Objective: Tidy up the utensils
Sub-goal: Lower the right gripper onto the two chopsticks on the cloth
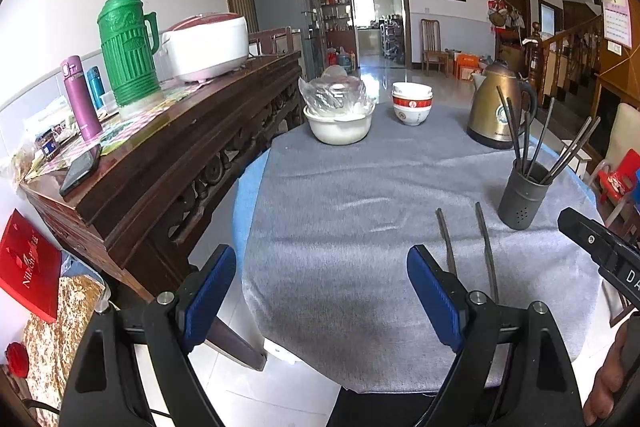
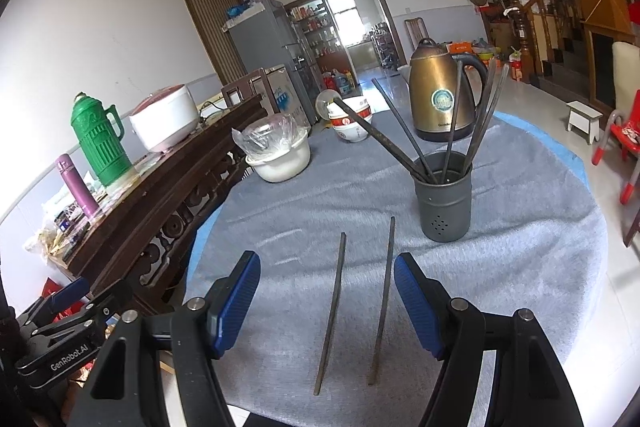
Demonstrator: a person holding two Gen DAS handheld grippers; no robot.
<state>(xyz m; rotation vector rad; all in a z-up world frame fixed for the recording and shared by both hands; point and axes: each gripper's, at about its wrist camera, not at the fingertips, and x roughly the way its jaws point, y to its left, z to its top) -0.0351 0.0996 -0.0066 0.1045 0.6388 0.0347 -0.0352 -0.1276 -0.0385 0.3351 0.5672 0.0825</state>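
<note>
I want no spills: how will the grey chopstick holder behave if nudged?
The grey chopstick holder looks tall and narrow, so probably tippy. Its chopsticks lean outward, likely shifting weight sideways. The fuzzy grey cloth may grip its base rather than let it slide.

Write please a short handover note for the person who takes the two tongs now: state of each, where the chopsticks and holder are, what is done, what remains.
Left tongs: open, empty, above the near table edge.
Right tongs: open, empty, aimed at the loose pair.
Two chopsticks lie flat on the grey cloth, side by side, not touching.
Grey holder stands upright behind them, already holding several chopsticks.
Done: those in the holder.
Left: pick up the two loose ones and put them in the holder.
</note>
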